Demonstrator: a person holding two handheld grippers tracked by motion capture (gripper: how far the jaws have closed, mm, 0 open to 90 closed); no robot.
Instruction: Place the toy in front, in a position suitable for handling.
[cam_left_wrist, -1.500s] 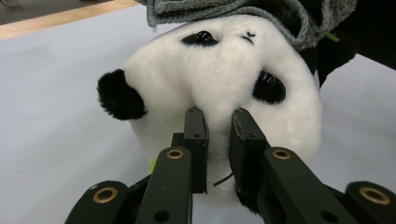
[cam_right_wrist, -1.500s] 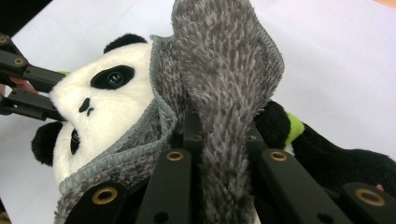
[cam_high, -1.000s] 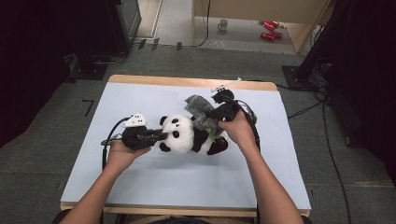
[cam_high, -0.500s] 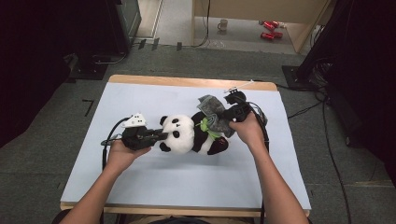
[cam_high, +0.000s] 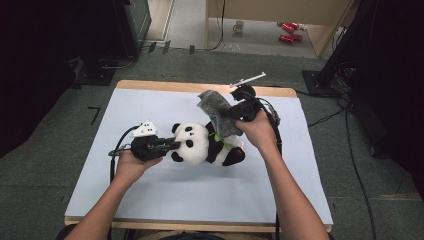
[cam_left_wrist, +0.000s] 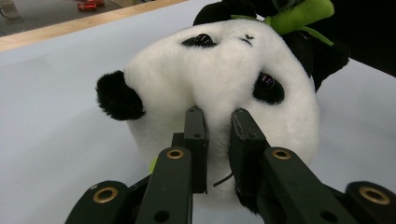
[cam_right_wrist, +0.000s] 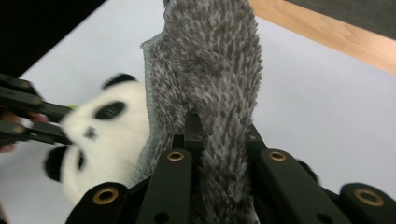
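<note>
From the high view, I see the table (cam_high: 150, 200) with its pale blue top and wooden far edge. The plush panda (cam_high: 202, 145) lies on its side near the middle of the table, head toward my left hand. My left gripper (cam_high: 167, 145) lies low and level, its jaws pinched on the panda's head. My right gripper (cam_high: 231, 114) is raised above the panda's body, nearer the far edge, and it holds a grey fuzzy cloth (cam_high: 216, 116) that hangs down to the panda's back.

In the left gripper view, the left gripper (cam_left_wrist: 218, 126) has its two black jaws nearly closed, with white fur of the panda (cam_left_wrist: 219, 79) squeezed between them at the head, below the eyes. A black ear sticks out to the left, and a green piece (cam_left_wrist: 299, 14) sits at the neck. The head rests on the table top.

In the right gripper view, the right gripper (cam_right_wrist: 219, 130) is clamped tight on the grey cloth (cam_right_wrist: 210, 60), which rises up between the jaws. Beyond it the panda (cam_right_wrist: 102, 135) shows blurred, with the left gripper's jaws at the picture's left edge on its head.
</note>
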